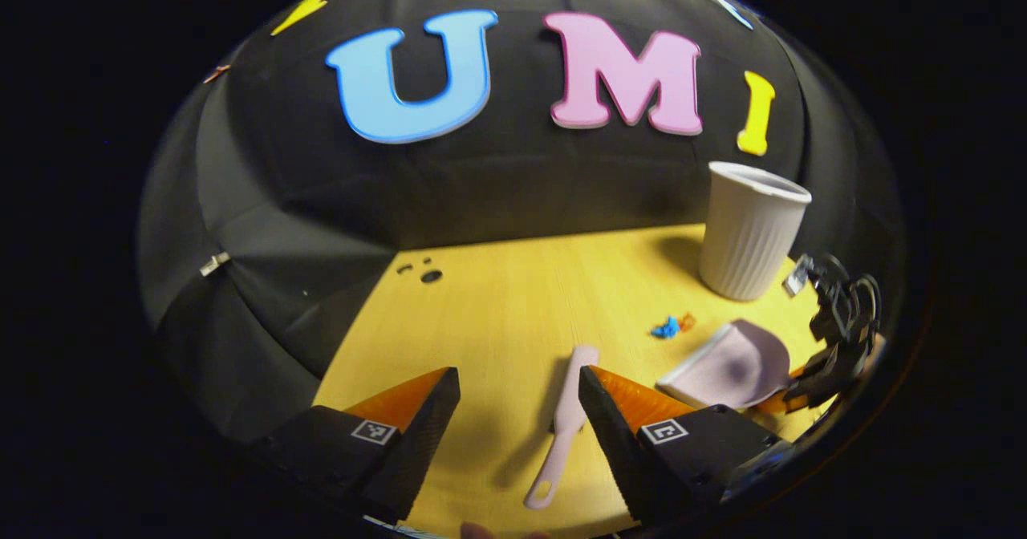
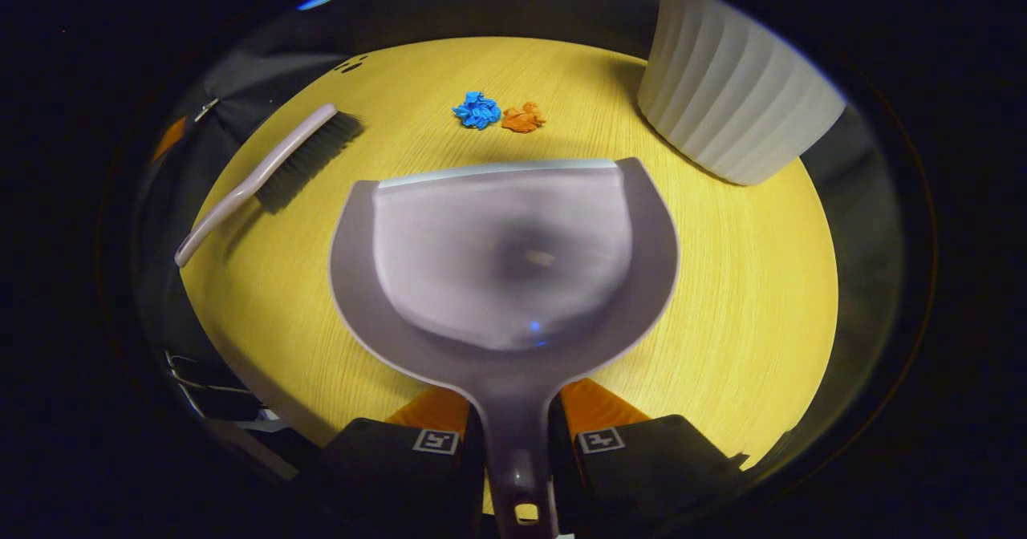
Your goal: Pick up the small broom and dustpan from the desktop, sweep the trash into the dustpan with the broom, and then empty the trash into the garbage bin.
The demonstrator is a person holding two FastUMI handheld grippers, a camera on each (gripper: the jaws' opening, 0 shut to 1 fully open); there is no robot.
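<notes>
A pale broom [image 1: 566, 419] lies on the yellow desktop [image 1: 497, 306], its handle pointing toward me. My left gripper [image 1: 517, 399] hangs open above the desk, the broom just inside its right finger, untouched. In the right gripper view the broom [image 2: 269, 174] lies at the left with dark bristles facing away. My right gripper [image 2: 513, 411] is shut on the handle of the grey dustpan [image 2: 513, 250], whose lip faces a blue scrap [image 2: 477, 111] and an orange scrap [image 2: 522, 118]. From the left gripper view the dustpan [image 1: 730, 366], the scraps [image 1: 672, 326] and the right gripper [image 1: 834, 346] sit at the right.
A white ribbed garbage bin [image 1: 750, 230] stands at the back right of the desk; it is also at the upper right in the right gripper view [image 2: 734, 98]. Small dark holes [image 1: 429, 274] mark the desk's far left corner. Black cloth walls close in behind and to the left.
</notes>
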